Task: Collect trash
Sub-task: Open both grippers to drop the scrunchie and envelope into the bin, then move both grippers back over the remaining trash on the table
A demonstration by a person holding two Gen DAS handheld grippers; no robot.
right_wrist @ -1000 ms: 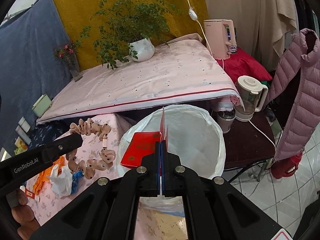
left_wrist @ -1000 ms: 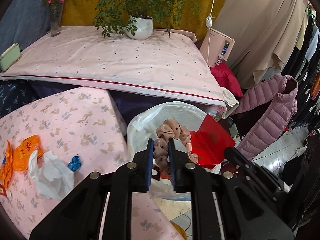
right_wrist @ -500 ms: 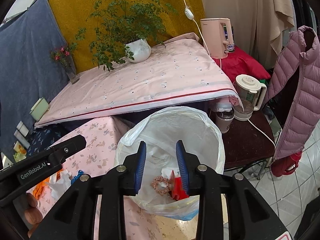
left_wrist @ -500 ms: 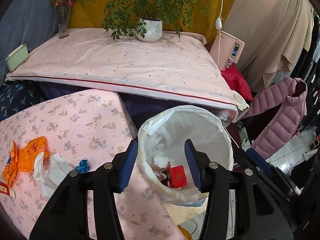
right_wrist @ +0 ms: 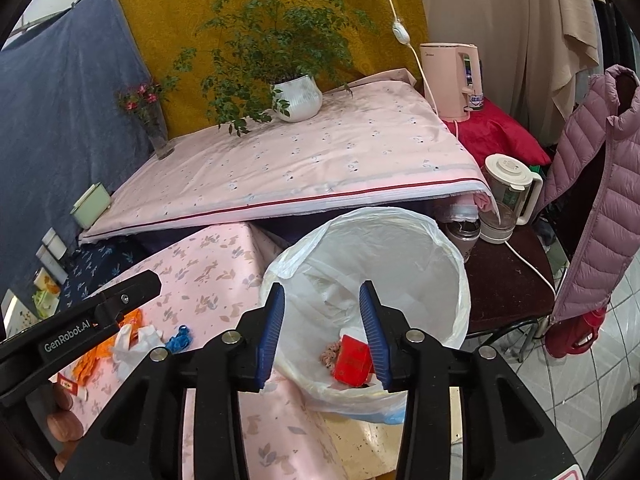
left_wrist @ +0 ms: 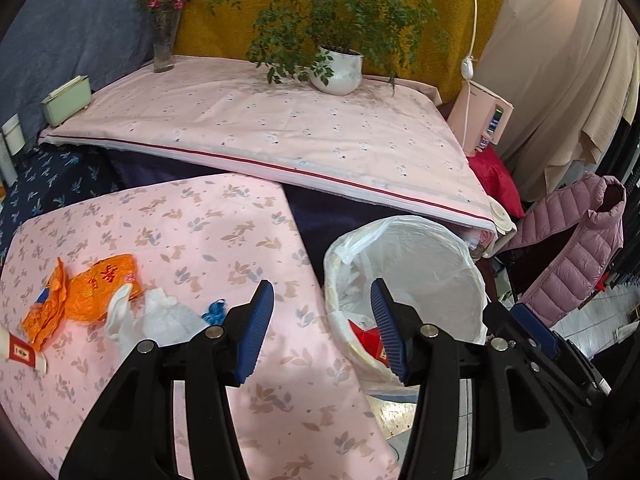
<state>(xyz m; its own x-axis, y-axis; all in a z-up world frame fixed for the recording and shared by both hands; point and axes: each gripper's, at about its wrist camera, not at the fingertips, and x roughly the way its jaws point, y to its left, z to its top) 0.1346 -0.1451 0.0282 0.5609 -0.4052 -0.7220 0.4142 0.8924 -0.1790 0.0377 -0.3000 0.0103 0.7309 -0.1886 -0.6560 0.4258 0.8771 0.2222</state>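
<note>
Pink floral cloth covers the bench (left_wrist: 192, 224), with a lined bin (right_wrist: 440, 240) just off its edge, at about 4 o'clock from the bench in the left wrist view. Down in the bin lie a red packet (right_wrist: 352, 358) and a beige scrunchie (right_wrist: 329, 354), so part of the job looks done.

On the bench, at about 9 o'clock in the left view, trash remains: an orange wrapper (left_wrist: 96, 288), a white tissue (left_wrist: 160, 316), a small blue scrap (left_wrist: 214, 310) and a red-and-white slip (left_wrist: 22, 354), all close together, the tissue touching the wrapper.

Left gripper (left_wrist: 322, 330) hangs over the bench edge beside the bin, jaws about half apart and holding nothing. Right gripper (right_wrist: 322, 330) hangs over the bin's mouth, its jaws opening with nothing between them.

By my reckoning at least two pieces are binned and four are left to fetch.
</note>
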